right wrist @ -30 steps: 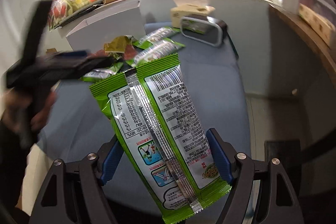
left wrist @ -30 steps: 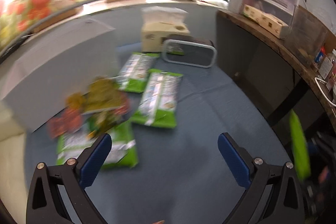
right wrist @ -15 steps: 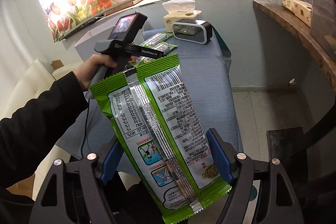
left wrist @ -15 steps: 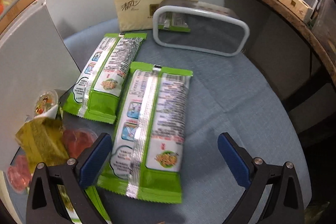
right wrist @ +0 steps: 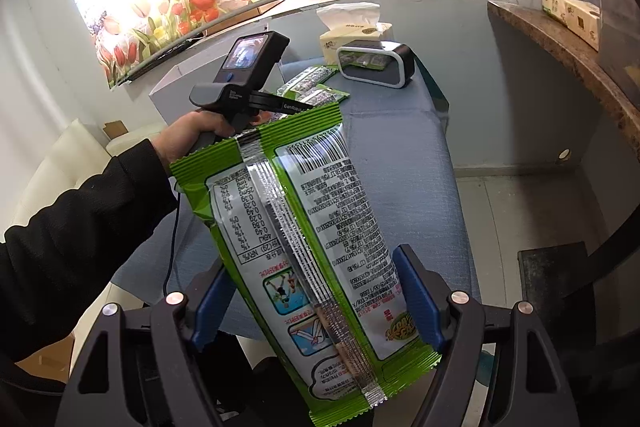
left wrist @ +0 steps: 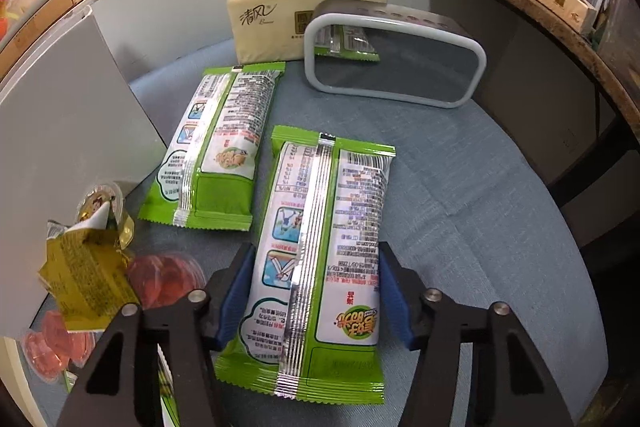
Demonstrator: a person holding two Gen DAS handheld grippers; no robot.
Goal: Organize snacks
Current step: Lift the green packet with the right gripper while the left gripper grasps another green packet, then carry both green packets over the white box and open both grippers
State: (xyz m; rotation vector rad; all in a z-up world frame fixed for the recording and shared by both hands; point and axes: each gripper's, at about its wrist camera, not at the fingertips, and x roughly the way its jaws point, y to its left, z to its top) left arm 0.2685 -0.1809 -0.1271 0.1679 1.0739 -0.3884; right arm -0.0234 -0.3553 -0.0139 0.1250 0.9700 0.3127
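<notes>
Snack packets in green-and-white wrappers are the task items. The left hand-held gripper (left wrist: 314,291), at the lower centre of the left wrist view, points steeply down at the counter (left wrist: 480,227) with its jaws closing around the near snack packet (left wrist: 320,247); the blue pads (left wrist: 236,295) stand against the packet's two long edges, and the packet lies flat, seam side up. A second snack packet (left wrist: 218,143) lies just beside it toward the upper left, also seam up, apart from the first. At the left edge sit a yellow jelly cup (left wrist: 102,205), a crumpled yellow wrapper (left wrist: 86,279) and several red jelly cups (left wrist: 164,277), clustered close together beside a white box (left wrist: 60,131). Toward the top of the frame a grey-rimmed mirror (left wrist: 394,57) stands upright, with a tissue box (left wrist: 296,15) directly behind it.

The right hand-held gripper (right wrist: 316,307), at the lower centre of the right wrist view, holds a third snack packet (right wrist: 312,247) at a medium width, its pads clamped on the packet's two long edges near the lower end. That packet is raised clear of the counter and tilts toward the upper left. Behind it, at centre left, a person's left hand (right wrist: 188,137) in a black sleeve (right wrist: 76,239) grips the handle of the other unit above the blue-covered counter.
</notes>
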